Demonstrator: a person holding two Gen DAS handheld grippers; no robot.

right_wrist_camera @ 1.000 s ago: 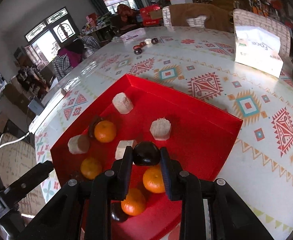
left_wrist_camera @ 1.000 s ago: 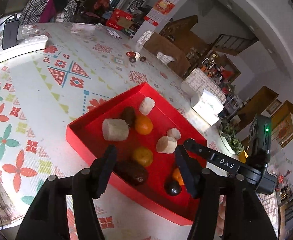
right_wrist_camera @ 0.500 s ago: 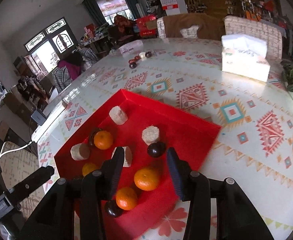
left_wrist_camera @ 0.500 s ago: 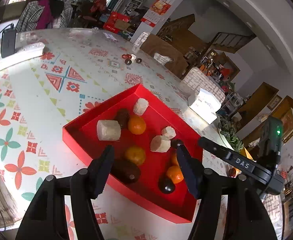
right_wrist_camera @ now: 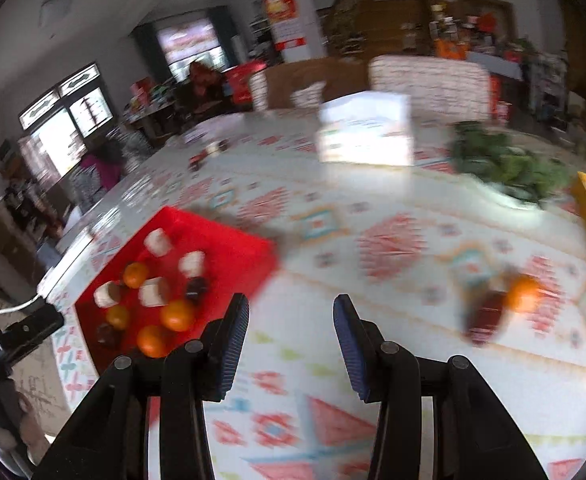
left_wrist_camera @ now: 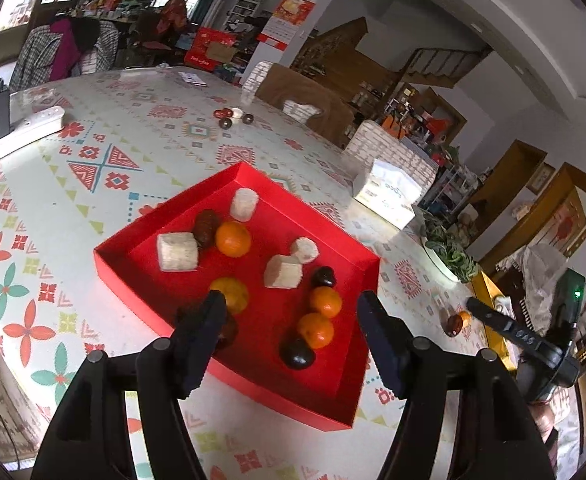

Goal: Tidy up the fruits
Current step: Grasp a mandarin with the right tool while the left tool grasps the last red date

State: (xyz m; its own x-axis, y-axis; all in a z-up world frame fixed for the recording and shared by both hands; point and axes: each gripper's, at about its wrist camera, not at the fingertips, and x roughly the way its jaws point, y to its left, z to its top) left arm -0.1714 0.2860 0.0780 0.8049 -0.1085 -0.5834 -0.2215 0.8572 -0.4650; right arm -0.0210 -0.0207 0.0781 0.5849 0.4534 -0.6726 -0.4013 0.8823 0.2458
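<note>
The left gripper (left_wrist_camera: pixel 291 312) is hovering over the near edge of the red tray (left_wrist_camera: pixel 133 240), its jaws apart and just opening a little wider, with nothing between them. In the tray are lying pale chunks (left_wrist_camera: pixel 177 251), oranges (left_wrist_camera: pixel 233 238) and dark fruits (left_wrist_camera: pixel 297 353); one dark fruit (left_wrist_camera: pixel 323 277), clamped in the right gripper a second ago, is now sitting beside a chunk. That drop looks done. The right gripper (right_wrist_camera: pixel 291 322), jaws parted and empty, is swinging away from the tray across the patterned worktop (right_wrist_camera: pixel 393 240), the view blurring. Far to the right, a dark fruit (right_wrist_camera: pixel 487 314) and an orange (right_wrist_camera: pixel 524 294) are lying together on the worktop, still outside the tray, probably the next pickup.
</note>
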